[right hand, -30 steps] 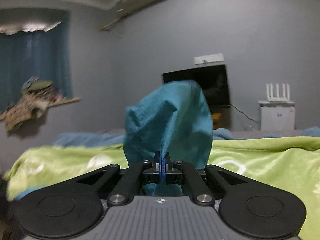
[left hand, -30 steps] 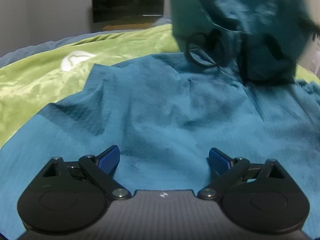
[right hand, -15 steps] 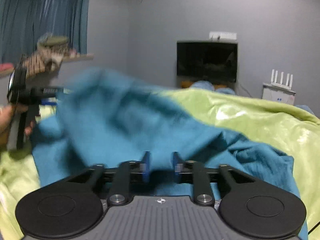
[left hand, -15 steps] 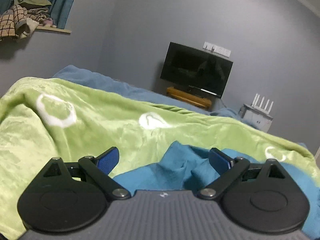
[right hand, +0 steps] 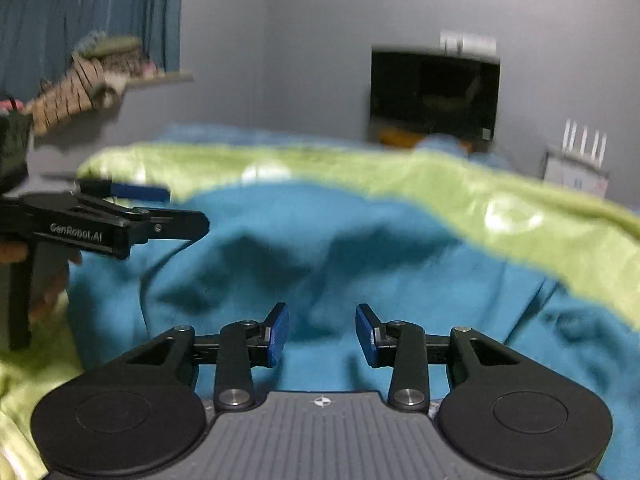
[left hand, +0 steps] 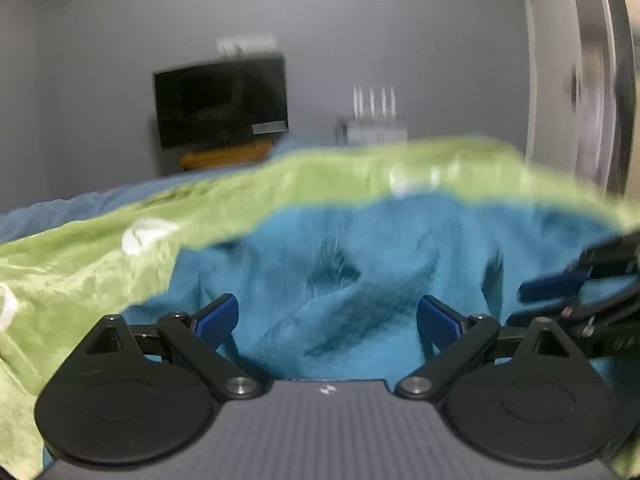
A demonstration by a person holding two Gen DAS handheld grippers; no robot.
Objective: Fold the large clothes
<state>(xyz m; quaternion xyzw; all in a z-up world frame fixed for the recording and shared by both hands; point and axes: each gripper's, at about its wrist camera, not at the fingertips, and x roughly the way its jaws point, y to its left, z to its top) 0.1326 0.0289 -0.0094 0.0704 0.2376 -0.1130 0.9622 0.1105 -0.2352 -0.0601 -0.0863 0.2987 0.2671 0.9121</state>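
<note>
The right gripper (right hand: 322,334) has let go of the teal garment (right hand: 320,248), now lying on the green blanket (right hand: 500,200); both grippers are open and empty, so one fold looks done.

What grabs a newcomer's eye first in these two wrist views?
The teal garment, rumpled across the green blanket, fills the middle of both views. Both grippers hang open above it: left gripper, right gripper. A dark TV sits on the grey far wall.

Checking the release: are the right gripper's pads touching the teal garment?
Apart. The right wrist view shows the right gripper with jaws spread, nothing between the pads, and the teal garment lying on the green blanket beyond.
</note>
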